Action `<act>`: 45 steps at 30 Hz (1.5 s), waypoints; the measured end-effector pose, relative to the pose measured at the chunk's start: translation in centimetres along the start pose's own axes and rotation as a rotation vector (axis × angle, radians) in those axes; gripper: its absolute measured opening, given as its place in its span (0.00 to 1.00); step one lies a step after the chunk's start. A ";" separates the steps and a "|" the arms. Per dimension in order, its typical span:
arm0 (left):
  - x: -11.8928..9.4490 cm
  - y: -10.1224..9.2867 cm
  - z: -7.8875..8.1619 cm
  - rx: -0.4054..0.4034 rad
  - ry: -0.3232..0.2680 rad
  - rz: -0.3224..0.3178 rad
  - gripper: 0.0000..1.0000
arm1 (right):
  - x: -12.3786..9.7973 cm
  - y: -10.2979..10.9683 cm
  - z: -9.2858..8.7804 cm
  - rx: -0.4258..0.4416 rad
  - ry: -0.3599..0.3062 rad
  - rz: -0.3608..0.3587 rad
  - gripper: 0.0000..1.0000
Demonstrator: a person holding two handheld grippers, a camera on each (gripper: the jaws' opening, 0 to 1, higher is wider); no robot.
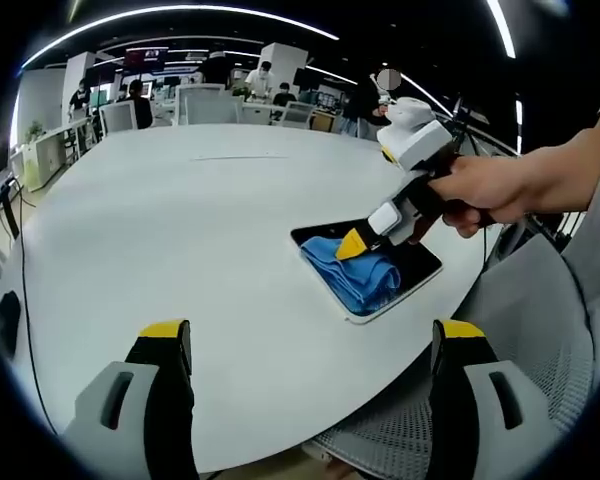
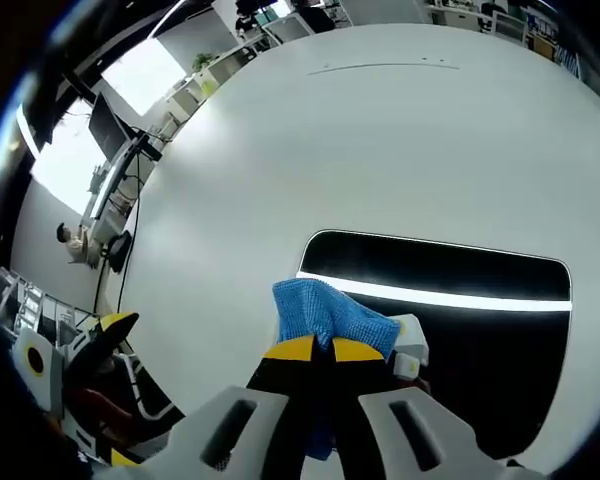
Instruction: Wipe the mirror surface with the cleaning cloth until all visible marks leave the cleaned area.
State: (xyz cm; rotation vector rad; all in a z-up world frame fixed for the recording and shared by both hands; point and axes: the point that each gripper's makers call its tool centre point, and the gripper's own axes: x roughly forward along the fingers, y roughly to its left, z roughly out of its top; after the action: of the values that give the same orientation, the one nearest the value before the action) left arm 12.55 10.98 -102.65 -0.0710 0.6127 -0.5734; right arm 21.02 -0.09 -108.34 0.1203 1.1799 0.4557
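Note:
A dark rectangular mirror with a white frame lies flat on the white table near its edge. A blue cleaning cloth rests bunched on the mirror's left part. My right gripper is shut on the cloth and presses it onto the glass; in the left gripper view the right gripper comes in from the right, held by a hand. My left gripper hangs open over the table's near edge, apart from the mirror, with nothing between its fingers.
Ceiling lights reflect as a bright strip on the mirror. A grey mesh chair stands at the table's edge to the right. Chairs and people are at the far end of the room. Cables and a monitor lie beyond the table's left side.

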 end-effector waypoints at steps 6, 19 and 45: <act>0.1 0.0 -0.2 -0.003 0.011 -0.001 0.99 | 0.5 -0.2 1.2 -0.004 -0.011 0.003 0.00; 0.3 0.5 -0.1 0.001 0.020 -0.001 0.99 | 1.5 -0.9 3.7 -0.045 -0.008 -0.007 0.00; 0.6 0.0 -0.2 -0.005 0.024 -0.001 0.99 | 1.8 -1.1 4.8 -0.078 -0.014 0.012 0.00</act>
State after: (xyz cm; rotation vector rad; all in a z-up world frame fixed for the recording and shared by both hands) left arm 12.82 10.68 -103.07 -0.0689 0.6377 -0.5744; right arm 26.30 0.36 -108.41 0.0627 1.1463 0.5099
